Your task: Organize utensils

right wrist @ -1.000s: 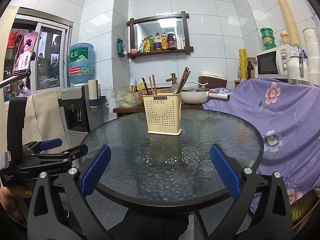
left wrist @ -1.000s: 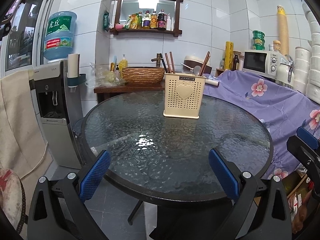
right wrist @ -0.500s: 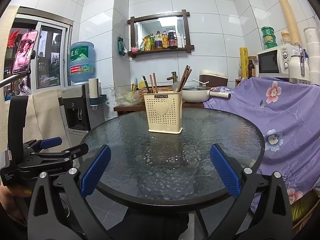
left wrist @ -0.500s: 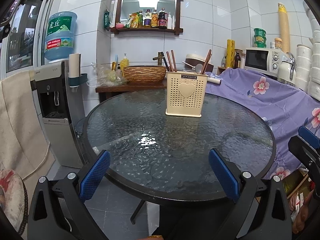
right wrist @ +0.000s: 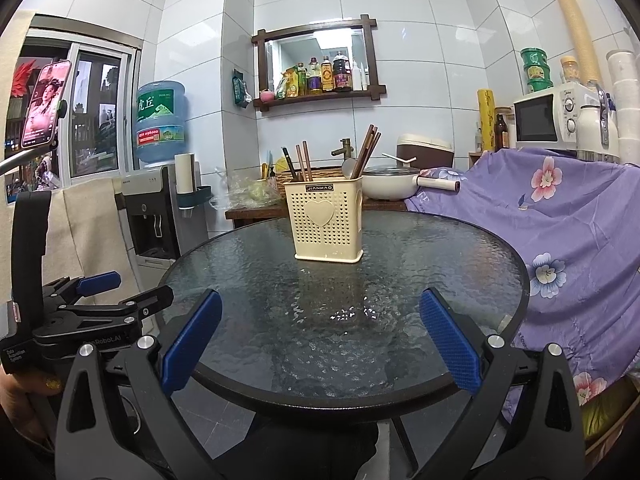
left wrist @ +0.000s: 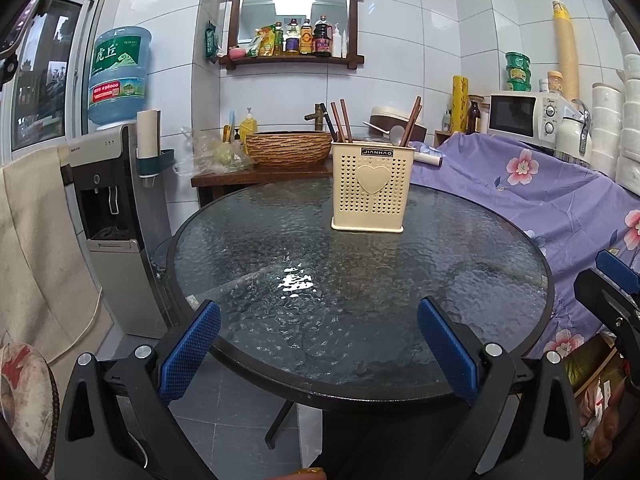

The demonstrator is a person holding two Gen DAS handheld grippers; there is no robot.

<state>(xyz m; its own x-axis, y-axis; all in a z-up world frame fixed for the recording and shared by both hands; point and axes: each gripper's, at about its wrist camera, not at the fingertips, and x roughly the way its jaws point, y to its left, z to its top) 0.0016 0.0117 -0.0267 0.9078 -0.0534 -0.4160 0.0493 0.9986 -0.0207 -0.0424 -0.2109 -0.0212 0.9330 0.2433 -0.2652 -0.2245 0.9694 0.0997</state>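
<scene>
A cream perforated utensil holder (left wrist: 371, 190) (right wrist: 327, 223) with a heart on its front stands upright on the far half of the round glass table (left wrist: 280, 312) (right wrist: 460, 264). Brown chopsticks (left wrist: 340, 120) (right wrist: 367, 150) and a spoon (left wrist: 397, 135) stick up out of it. My left gripper (left wrist: 318, 350) hangs open over the table's near edge, with nothing between its blue pads. My right gripper (right wrist: 320, 346) is open and empty too, at the near edge. Both stay well short of the holder.
A water dispenser (left wrist: 112, 216) stands left of the table. A purple floral cloth (left wrist: 552, 196) covers the furniture on the right, with a microwave (left wrist: 524, 114) behind. A wooden side table carries a woven basket (left wrist: 288, 149) and a white pan (right wrist: 394, 186). A hand (right wrist: 24, 390) holds the left gripper.
Both grippers have drifted slightly, so the holder sits a little nearer the middle of the left view. Both stayed open and the holder has not moved.
</scene>
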